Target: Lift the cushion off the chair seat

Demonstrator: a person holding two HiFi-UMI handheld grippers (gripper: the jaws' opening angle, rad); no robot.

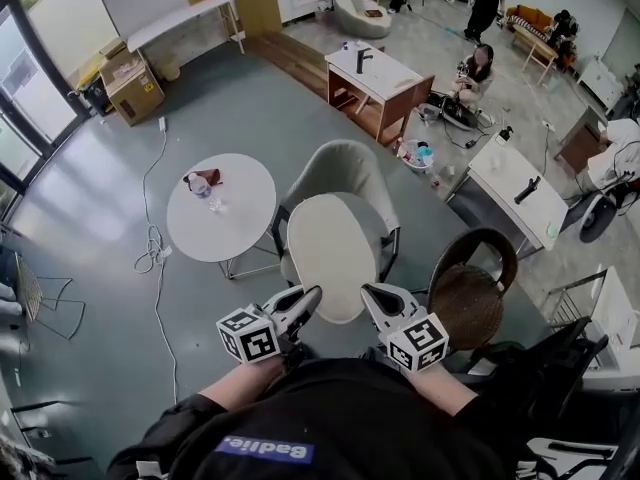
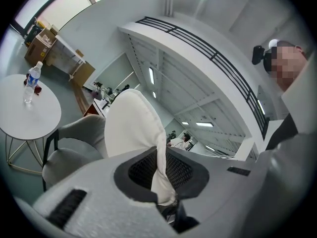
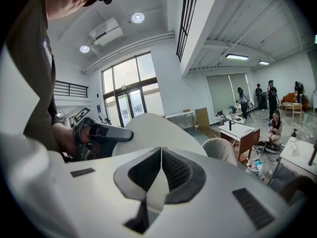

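The left claw (image 1: 306,302) is closed on the near left edge of the white cushion (image 1: 330,248), with the fabric pinched between its pads. The right claw (image 1: 374,298) clamps the near right edge the same way. The cushion hangs tilted between them over the seat of the grey chair (image 1: 345,168). A round desk (image 1: 240,223) stands just left of the chair, with a bottle (image 1: 200,185) near its far left edge.
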